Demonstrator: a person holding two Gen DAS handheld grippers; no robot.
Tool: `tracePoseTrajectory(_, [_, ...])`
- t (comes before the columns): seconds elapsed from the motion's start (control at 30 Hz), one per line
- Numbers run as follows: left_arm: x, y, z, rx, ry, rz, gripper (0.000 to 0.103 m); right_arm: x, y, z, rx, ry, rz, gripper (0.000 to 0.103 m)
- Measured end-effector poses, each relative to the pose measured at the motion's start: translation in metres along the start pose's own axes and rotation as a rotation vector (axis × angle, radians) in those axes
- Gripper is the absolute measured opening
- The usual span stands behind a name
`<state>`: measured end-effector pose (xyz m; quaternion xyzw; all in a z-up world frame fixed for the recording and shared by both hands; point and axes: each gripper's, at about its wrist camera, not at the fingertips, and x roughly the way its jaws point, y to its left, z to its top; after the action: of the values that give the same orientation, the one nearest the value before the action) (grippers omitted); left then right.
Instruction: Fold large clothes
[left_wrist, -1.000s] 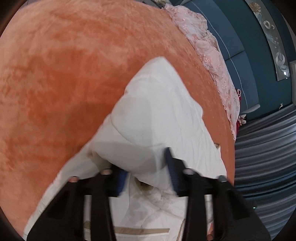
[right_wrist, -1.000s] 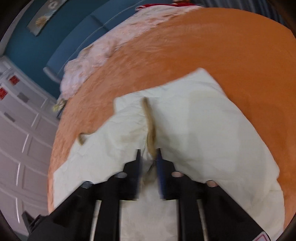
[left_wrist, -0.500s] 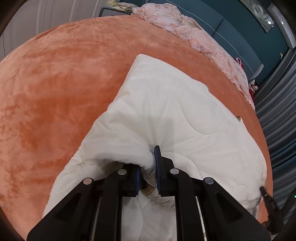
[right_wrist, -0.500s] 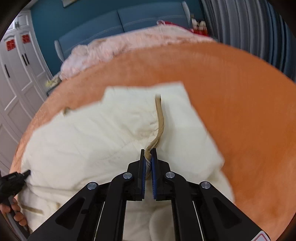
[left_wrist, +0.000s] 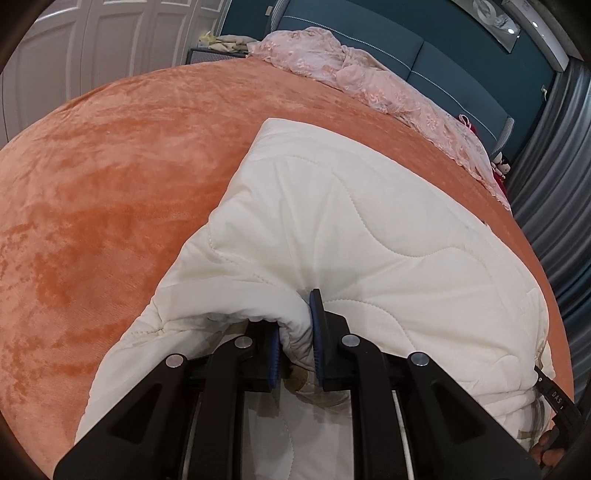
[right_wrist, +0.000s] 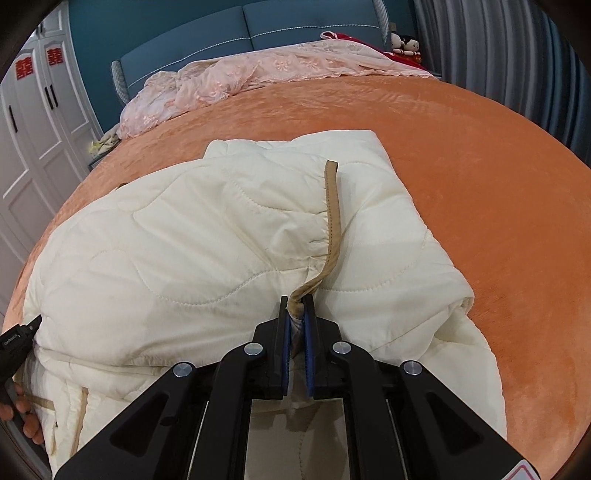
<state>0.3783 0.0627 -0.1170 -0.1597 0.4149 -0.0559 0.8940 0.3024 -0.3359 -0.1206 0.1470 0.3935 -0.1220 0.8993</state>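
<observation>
While you hold it: cream quilted padded garment (right_wrist: 192, 240) on orange velvety bed (right_wrist: 498, 192).
Left tool (left_wrist: 295, 341): clamped on bunched quilting.
Right tool (right_wrist: 298, 325): pinching tan trim (right_wrist: 331, 210).
Progress: partly folded; flattening remains.

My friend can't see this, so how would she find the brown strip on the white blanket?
Start at the big orange bed. On it lies a puffy cream quilt. The tan strip runs along its edge down into the right tool, the only brown band on all that cream.
</observation>
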Motion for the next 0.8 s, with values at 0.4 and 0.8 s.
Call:
tracePoseTrajectory(0.4, [-0.007,0.001,0.001,-0.014,0.001,-0.004,0.014,-0.024,-0.007,0.0,0.073,-0.058,0.043,0.005])
tracePoseTrajectory(0.8, [-0.02,0.008,0.002,0.037,0.066,0.055,0.017,-0.026,-0.008,-0.022,0.055,0.056,0.062,0.007])
